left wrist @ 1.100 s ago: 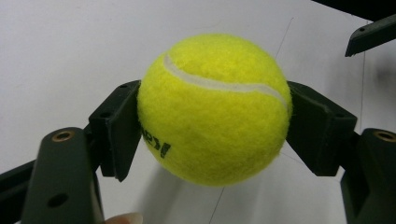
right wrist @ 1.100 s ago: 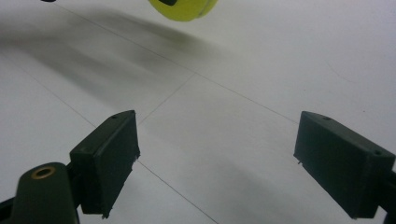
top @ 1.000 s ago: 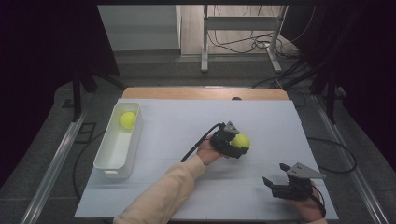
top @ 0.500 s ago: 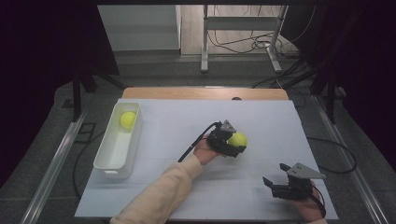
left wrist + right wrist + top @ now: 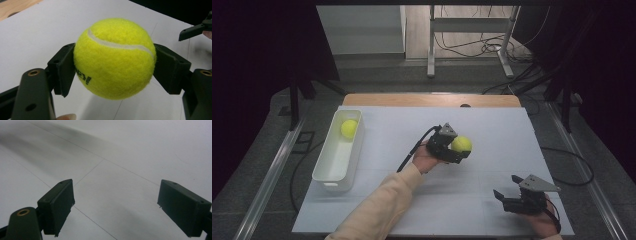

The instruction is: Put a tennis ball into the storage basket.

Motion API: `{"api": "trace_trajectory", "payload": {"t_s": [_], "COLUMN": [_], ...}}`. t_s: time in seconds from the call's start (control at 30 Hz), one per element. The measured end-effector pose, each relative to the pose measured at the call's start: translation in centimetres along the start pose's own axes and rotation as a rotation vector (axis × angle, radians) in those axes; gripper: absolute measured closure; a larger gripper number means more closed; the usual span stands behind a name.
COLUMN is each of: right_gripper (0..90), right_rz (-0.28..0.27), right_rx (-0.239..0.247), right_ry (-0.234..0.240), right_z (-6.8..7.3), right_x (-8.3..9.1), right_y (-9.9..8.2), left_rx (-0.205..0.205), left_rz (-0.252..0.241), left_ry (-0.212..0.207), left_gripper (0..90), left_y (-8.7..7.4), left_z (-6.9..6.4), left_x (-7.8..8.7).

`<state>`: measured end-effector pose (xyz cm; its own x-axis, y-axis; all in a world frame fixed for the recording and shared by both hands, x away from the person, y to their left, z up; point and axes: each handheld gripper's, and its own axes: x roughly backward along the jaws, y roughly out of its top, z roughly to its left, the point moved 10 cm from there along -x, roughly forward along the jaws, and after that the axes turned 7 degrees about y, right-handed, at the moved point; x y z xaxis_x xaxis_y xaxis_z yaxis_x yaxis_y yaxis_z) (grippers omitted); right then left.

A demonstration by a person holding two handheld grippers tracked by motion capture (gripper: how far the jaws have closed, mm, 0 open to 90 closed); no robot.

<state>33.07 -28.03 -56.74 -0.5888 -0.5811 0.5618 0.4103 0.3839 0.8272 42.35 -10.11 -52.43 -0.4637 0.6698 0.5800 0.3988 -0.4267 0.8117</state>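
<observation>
Nearest the person, at the table's near right corner, the right gripper (image 5: 508, 199) rests low over the white table (image 5: 512, 130) with its jaws spread wide and nothing between them; its own view looks along the bare surface past both pads (image 5: 58, 205), so it seems to be waiting rather than working; farther in, near the table's middle, the left gripper (image 5: 457, 150) is clamped on a yellow tennis ball (image 5: 461, 144), and the left gripper view has the tennis ball (image 5: 114, 57) squeezed from both sides by the pads (image 5: 62, 72), clear of the table with its shadow beneath; the step in hand, as I judge it, is the carry, with the grasp already made; off at the far left lies a white bin (image 5: 332, 167), long and narrow, with a second ball (image 5: 348, 128) lying at its far end; the likely goal is to bring the held ball there, which calls for a sweep leftward across the table, enough height to clear the bin's near wall, and a release only once the ball hangs over the empty stretch of the bin, lest it bounce out or knock against the one inside.
</observation>
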Motion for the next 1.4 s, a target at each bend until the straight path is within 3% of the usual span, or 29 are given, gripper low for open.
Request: {"api": "trace_trajectory", "payload": {"t_s": [0.33,1.4], "right_gripper": [14.4,14.4], "right_rz": [0.0,-0.001], "right_rx": [0.0,0.0], "right_ry": [0.0,-0.007], "right_z": [0.0,-0.1], "right_x": [0.0,0.1], "right_y": [0.0,0.0], "left_rx": [-0.005,0.039], "left_rz": [-0.004,-0.031], "left_ry": [0.021,0.053], "left_gripper": [25.5,25.5], "left_y": [-0.3,-0.6], "left_z": [0.6,2.1], "left_x": [0.9,3.9]}}
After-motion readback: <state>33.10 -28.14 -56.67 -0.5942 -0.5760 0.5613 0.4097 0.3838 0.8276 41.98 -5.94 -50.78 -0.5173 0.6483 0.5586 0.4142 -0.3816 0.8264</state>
